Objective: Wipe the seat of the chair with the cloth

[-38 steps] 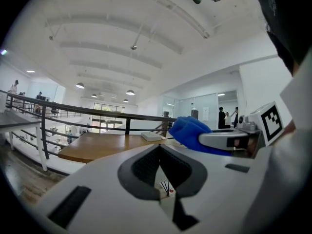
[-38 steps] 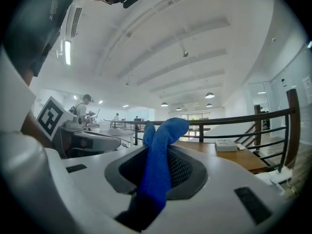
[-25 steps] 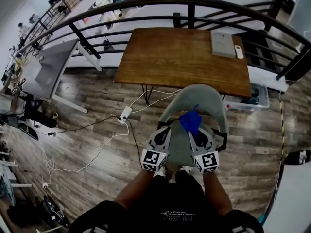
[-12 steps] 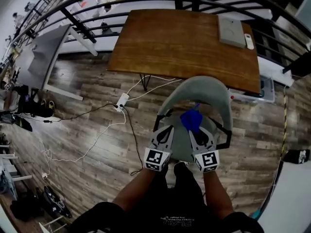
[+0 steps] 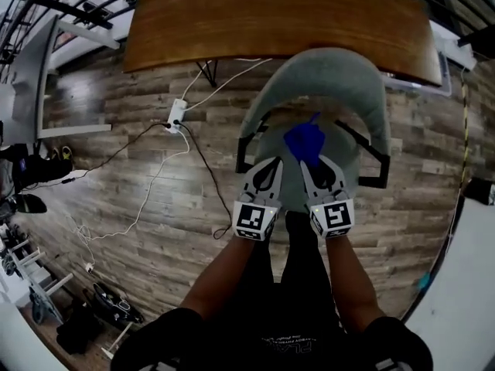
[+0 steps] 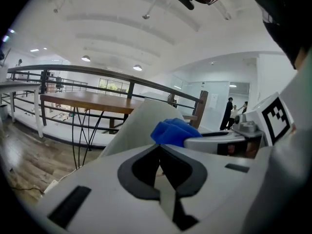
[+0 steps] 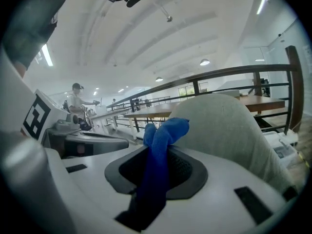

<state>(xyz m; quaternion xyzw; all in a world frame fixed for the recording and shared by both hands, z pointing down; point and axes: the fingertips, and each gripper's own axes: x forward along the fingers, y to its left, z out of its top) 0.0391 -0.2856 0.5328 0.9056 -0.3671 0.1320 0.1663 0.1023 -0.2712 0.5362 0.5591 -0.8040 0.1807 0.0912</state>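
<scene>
Right gripper [image 5: 306, 167]: jaws clamped on blue cloth [image 5: 304, 141], bunched end poking out past the tips.
Left gripper [image 5: 275, 167]: jaws pressed together, nothing between; just beside the right gripper, tips level with it.
Blue cloth: ahead of the right jaws, over the seat [image 5: 344, 157]; contact with seat not discernible.
Grey chair [image 5: 325, 76]: directly ahead of both grippers, backrest on far side, black armrests flanking.
Wooden table [image 5: 271, 14]: beyond the backrest.
</scene>
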